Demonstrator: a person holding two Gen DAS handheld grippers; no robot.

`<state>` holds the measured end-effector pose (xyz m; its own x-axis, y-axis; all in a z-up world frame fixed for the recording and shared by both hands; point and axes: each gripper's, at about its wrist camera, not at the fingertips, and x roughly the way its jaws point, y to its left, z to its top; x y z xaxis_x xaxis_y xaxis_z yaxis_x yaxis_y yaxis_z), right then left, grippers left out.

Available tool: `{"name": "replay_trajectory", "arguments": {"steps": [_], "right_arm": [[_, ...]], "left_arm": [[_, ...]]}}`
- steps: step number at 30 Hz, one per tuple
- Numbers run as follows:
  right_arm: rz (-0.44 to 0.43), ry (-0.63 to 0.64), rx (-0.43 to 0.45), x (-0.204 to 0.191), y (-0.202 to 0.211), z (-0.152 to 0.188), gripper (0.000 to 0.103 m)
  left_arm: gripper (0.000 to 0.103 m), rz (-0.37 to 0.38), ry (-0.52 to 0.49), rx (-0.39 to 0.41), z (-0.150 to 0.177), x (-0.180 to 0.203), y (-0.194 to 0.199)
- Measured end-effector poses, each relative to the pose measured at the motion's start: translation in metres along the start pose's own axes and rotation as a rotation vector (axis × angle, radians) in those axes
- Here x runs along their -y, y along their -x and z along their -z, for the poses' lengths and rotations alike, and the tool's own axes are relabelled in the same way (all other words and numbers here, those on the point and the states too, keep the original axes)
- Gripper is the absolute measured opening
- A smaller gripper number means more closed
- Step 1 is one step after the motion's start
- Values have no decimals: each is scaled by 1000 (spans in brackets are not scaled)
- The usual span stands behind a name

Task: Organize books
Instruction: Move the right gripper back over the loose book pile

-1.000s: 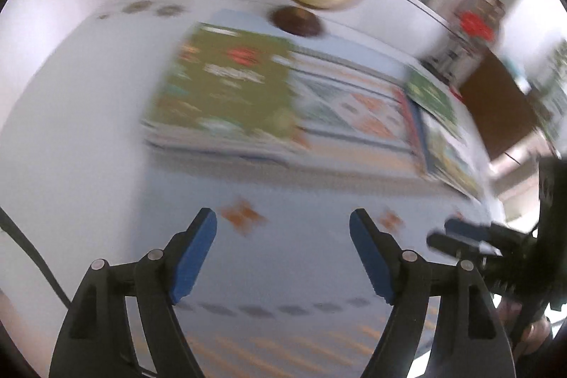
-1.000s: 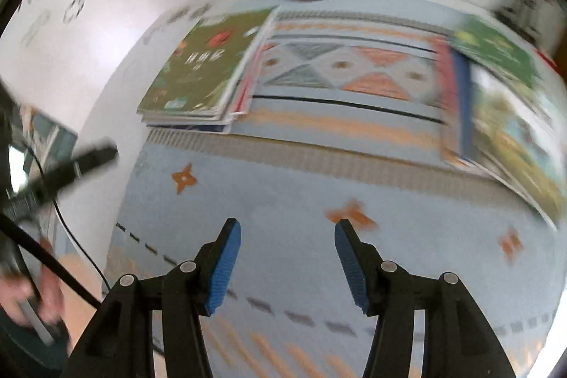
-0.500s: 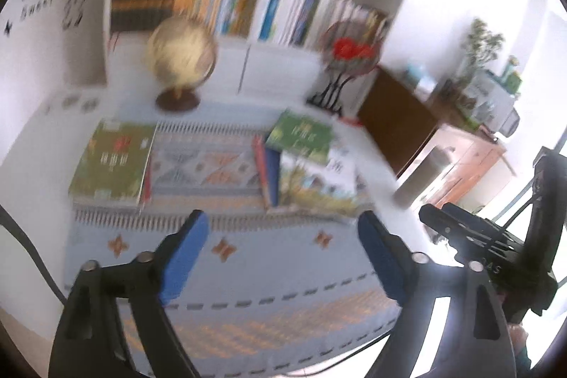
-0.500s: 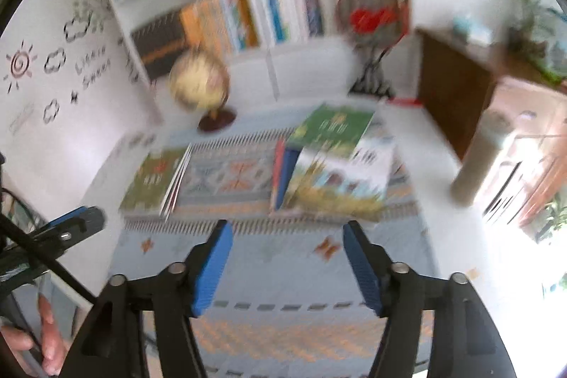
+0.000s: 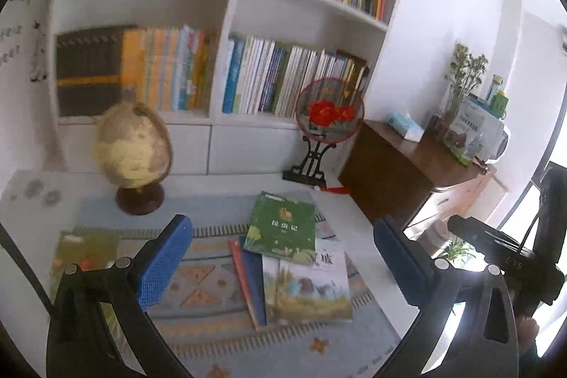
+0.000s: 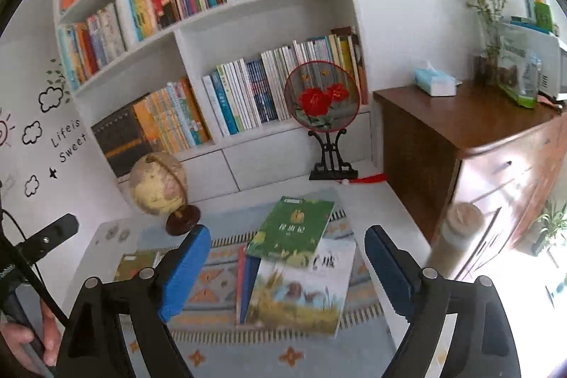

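On the patterned rug (image 5: 212,335), a green book (image 5: 283,224) lies on top of a large picture book (image 5: 312,286), with thin red and blue books (image 5: 248,278) beside them. A second stack with a green cover (image 5: 85,247) lies at the rug's left. The same green book (image 6: 292,227), picture book (image 6: 301,296) and left stack (image 6: 136,263) show in the right wrist view. My left gripper (image 5: 281,227) and right gripper (image 6: 288,236) hang high above the rug. Both sets of jaws are opening, and nothing is between them.
A white bookshelf (image 5: 219,59) full of upright books fills the back wall. In front of it stand a globe (image 5: 131,147) and a round fan ornament (image 5: 329,110). A brown cabinet (image 5: 397,172) stands right. A hand (image 6: 21,339) holds the left gripper's handle.
Both grippers have risen from just above the rug and tipped upward, so the bookshelf has come into view. Both pairs of jaws stand wider than before.
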<state>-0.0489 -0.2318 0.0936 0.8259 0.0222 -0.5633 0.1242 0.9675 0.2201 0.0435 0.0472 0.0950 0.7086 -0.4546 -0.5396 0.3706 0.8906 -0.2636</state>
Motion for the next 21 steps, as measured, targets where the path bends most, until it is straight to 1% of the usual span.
{"name": "replay_trajectory", "arguments": {"steps": [1, 2, 4, 6, 8, 9, 10, 12, 13, 15, 16, 18, 19, 21], "right_arm": [[17, 9, -34, -3, -26, -4, 88], [24, 17, -60, -5, -43, -4, 88], [28, 20, -118, -7, -85, -1, 88], [10, -3, -144, -3, -114, 6, 88], [6, -62, -192, 8, -156, 9, 88], [6, -78, -211, 14, -176, 10, 87], [6, -88, -222, 18, -189, 11, 85], [3, -98, -260, 27, -230, 17, 81], [1, -100, -271, 29, -242, 18, 71], [10, -114, -317, 36, -273, 27, 62], [12, -115, -338, 39, -289, 33, 60], [28, -110, -344, 40, -305, 40, 60], [36, -105, -362, 42, -319, 45, 60], [39, -112, -393, 47, -337, 51, 60]], "left_arm": [[102, 0, -1, -31, -4, -7, -26], [102, 5, 2, -61, -8, -14, -52], [102, 22, 28, -97, -11, -27, -90], [102, 63, 62, -131, -15, -41, -132], [102, 33, 66, -166, -16, -47, -164], [102, 18, 41, -192, -15, -47, -185], [102, 18, 22, -206, -14, -46, -198], [102, 13, 0, -244, -6, -47, -234], [100, 5, 7, -278, 1, -50, -251], [100, 26, 23, -328, 16, -53, -280], [100, 40, 35, -343, 23, -55, -290], [100, 74, 71, -372, 35, -59, -312], [100, 88, 91, -381, 39, -61, -321], [100, 87, 154, -420, 53, -69, -340]]}}
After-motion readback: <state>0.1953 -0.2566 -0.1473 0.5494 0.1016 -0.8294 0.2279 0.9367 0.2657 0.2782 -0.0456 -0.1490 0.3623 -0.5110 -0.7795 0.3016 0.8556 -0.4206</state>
